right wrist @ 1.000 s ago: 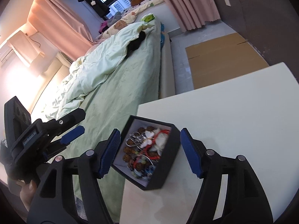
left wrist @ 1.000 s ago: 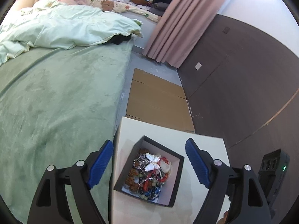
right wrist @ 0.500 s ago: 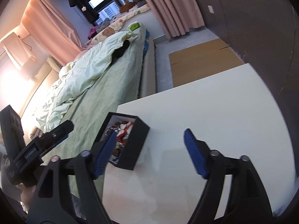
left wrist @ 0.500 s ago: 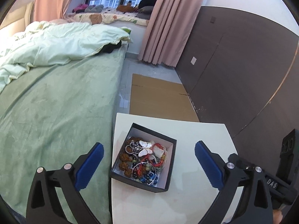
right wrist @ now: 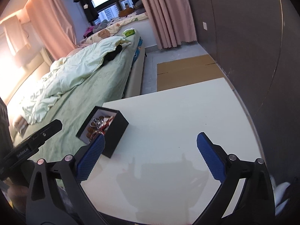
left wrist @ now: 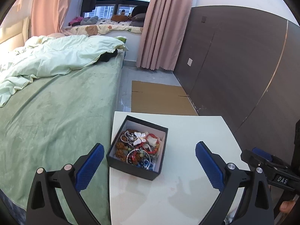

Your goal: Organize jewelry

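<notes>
A black open box (left wrist: 120, 162) stands near the left edge of a white table (left wrist: 187, 191). It holds a tangle of jewelry (left wrist: 139, 148): bead bracelets, red cords, silver chains. My left gripper (left wrist: 149, 163) is open and empty, held back from the box, its fingers wider than the box. My right gripper (right wrist: 150, 153) is open and empty over the bare table top (right wrist: 178, 116), to the right of the box (right wrist: 116, 131); its left finger (right wrist: 91, 153) overlaps the box's near corner in view. The jewelry shows there too (right wrist: 100, 123).
A bed with a green blanket (left wrist: 52, 108) and a pale duvet (left wrist: 56, 58) lies left of the table. Flat cardboard (left wrist: 159, 97) lies on the floor beyond it. A dark wall panel (left wrist: 243, 65) runs along the right. The right gripper's body (left wrist: 271, 166) shows at the right edge.
Both grippers have pulled back and up from the box. The right gripper has swung right, so the box now sits at its left. The box stays in place.
</notes>
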The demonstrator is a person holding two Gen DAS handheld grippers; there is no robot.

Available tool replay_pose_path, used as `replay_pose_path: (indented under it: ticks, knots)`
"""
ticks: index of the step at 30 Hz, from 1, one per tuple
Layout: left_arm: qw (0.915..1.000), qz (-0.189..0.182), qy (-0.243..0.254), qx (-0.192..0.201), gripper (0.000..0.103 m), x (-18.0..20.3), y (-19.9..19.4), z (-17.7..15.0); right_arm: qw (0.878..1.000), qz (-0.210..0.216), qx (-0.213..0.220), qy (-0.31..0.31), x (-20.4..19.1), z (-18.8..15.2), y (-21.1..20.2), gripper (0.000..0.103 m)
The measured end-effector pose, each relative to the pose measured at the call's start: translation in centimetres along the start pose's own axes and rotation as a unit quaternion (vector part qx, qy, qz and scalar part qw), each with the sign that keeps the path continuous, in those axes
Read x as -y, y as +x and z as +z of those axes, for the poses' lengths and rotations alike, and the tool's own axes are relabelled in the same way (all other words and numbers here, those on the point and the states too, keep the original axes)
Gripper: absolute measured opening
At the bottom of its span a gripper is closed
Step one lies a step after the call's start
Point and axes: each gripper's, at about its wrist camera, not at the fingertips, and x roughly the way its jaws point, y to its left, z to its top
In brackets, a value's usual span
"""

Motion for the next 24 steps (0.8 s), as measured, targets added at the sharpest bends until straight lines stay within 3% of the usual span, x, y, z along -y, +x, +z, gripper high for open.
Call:
replay_pose_path:
  ticks: [7, 24]
  knots:
    - [0.9995, 0.009, 0.025, 0.019, 0.095, 1.4, -1.9, -1.1, 1.000, 0.004, 0.004, 0.009, 1.3, -0.8, -2.2, 0.098]
    - [0.9982, 0.006, 0.027, 0.053, 0.095, 0.6, -6.1, -1.3, 0.999, 0.001, 0.014, -0.029, 1.5, -2.3, -6.7, 0.098]
